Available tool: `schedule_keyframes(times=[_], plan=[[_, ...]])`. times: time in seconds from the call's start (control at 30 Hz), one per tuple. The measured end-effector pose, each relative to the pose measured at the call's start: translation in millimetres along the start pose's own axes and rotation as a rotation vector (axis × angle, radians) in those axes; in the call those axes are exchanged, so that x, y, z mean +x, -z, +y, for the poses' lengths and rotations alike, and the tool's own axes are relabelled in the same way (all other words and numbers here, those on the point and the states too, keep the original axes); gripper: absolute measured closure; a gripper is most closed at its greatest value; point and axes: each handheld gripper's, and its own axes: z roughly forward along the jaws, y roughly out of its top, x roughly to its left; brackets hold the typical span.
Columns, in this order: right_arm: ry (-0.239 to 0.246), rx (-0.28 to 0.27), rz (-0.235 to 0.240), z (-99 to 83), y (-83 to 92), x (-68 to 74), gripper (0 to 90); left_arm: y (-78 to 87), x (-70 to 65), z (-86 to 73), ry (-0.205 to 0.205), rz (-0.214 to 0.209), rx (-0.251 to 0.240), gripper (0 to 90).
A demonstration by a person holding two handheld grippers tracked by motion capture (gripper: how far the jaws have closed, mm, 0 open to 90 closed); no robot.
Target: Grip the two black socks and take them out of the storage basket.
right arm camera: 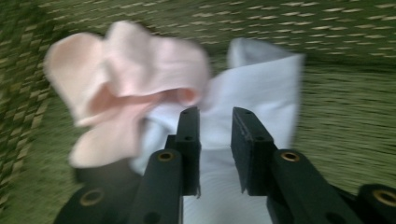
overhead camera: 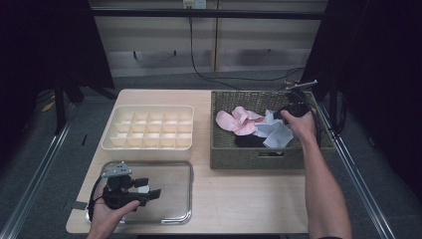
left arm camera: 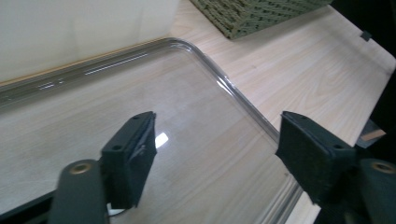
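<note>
A light wooden table (overhead camera: pixel 234 199) fills the middle of the high view, with grey floor and dark curtains around it and a pale wall at the top. At lower left a clear tray (overhead camera: pixel 174 199) lies on the wood; the left gripper (overhead camera: pixel 149 191) hovers over it with jaws spread wide and nothing between them. Above the tray stands a cream divided box (overhead camera: pixel 149 128). At right, a woven basket (overhead camera: pixel 234 154) holds a pink cloth (overhead camera: pixel 239 121), a pale blue cloth (overhead camera: pixel 276 132) and something black. The right gripper (right arm camera: pixel 215 126) is above the blue cloth, its jaws a little apart, gripping nothing.
</note>
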Motion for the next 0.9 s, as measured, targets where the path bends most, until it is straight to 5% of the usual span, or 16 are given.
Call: schedule_keyframes(times=[0.13,0.4,0.63,0.9], plan=[[0.069,0.018,0.086,-3.7,-0.6,21.0,64.9,0.2,-1.9,0.0,-0.019,-0.018,-0.003,34.6],[0.149,0.069,0.173,-10.5,-10.6,50.3,55.2,-1.0,-3.4,-0.1,-0.002,-0.002,-0.005,34.2],[0.175,0.166,0.192,-11.2,-29.2,59.8,51.5,-1.7,-0.4,-0.5,0.0,0.008,0.01,30.4],[0.212,0.239,0.181,-10.5,-41.2,64.9,59.0,-2.0,-0.6,-0.9,0.003,0.006,0.012,30.1]])
